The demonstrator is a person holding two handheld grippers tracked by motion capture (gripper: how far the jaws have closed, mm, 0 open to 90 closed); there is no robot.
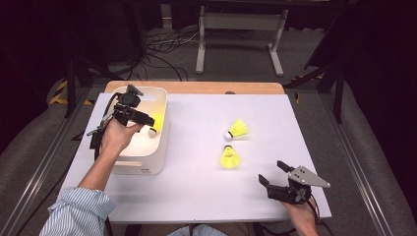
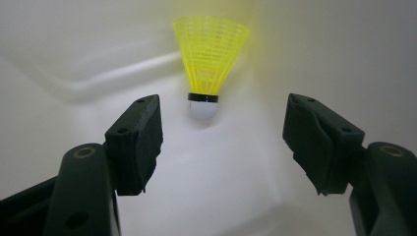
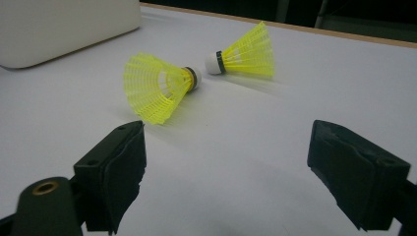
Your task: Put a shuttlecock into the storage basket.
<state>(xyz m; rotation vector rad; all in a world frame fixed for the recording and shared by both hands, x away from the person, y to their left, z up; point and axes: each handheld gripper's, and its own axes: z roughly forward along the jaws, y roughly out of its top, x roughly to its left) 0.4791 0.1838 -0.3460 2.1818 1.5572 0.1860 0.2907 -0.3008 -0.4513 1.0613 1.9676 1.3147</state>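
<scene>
Two yellow shuttlecocks lie on the white table: the nearer shuttlecock and the farther shuttlecock. A third shuttlecock rests inside the white bin, cork down against its wall. My left gripper hangs open in the bin, just short of that shuttlecock, nothing between its jaws. My right gripper stands open near the table's front right, its jaws pointing at the two loose shuttlecocks, a short way from them.
The bin stands at the table's left, its wall at the upper left of the right gripper view. A wooden strip edges the far side of the table. Beyond it are cables and a metal frame on the floor.
</scene>
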